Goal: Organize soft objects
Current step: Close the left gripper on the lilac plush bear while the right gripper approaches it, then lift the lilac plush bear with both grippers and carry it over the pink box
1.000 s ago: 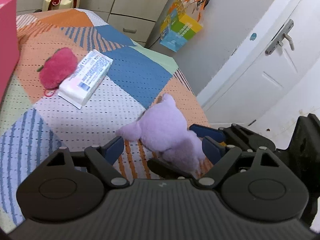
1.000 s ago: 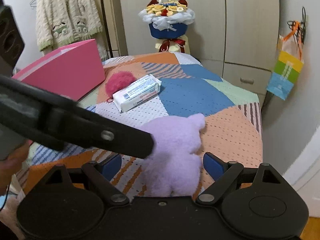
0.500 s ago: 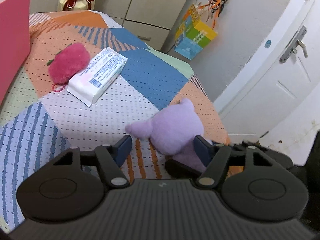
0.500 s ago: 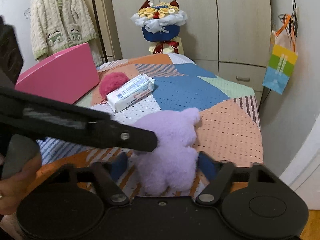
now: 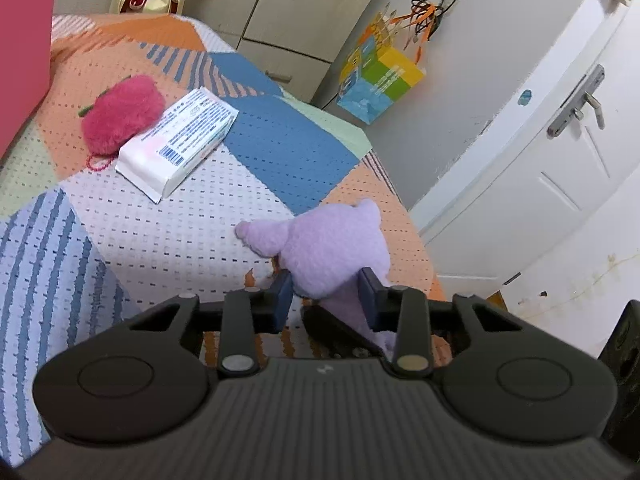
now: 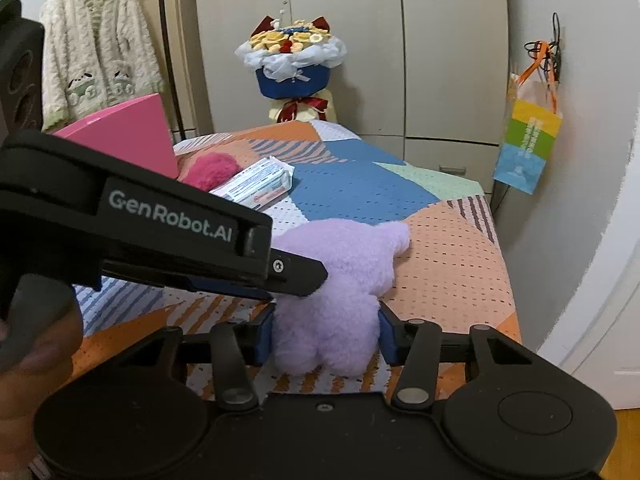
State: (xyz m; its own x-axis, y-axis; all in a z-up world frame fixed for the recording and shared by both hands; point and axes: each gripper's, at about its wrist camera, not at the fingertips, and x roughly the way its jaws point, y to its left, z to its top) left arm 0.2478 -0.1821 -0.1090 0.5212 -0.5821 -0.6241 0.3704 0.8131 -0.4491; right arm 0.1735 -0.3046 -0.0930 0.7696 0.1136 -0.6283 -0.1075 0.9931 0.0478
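**Bedroom, patchwork bed: soft-goods tally, sorting at first pick**

Bedroom with wardrobe doors behind; patchwork bedspread [image 5: 280, 148] serves as the work surface

- Purple plush toy [image 5: 336, 244]: one, lying near the bed's right edge. Left tongs [image 5: 326, 300] closed on its near part; right tongs [image 6: 326, 334] clamped on its lower body, pads pressed into the fur on both sides. Whether it has left the cover cannot be told
- Pink pompom-like plush [image 5: 122, 114]: one, untouched, further up the bed, touching the tissue pack
- Tissue pack [image 5: 180, 144], white: one, untouched
- Pink box [image 6: 128, 136]: one, at the bed's left side; judged the likely container, contents hidden

Progress, judged: early. Nothing visibly stowed; three soft items left to place
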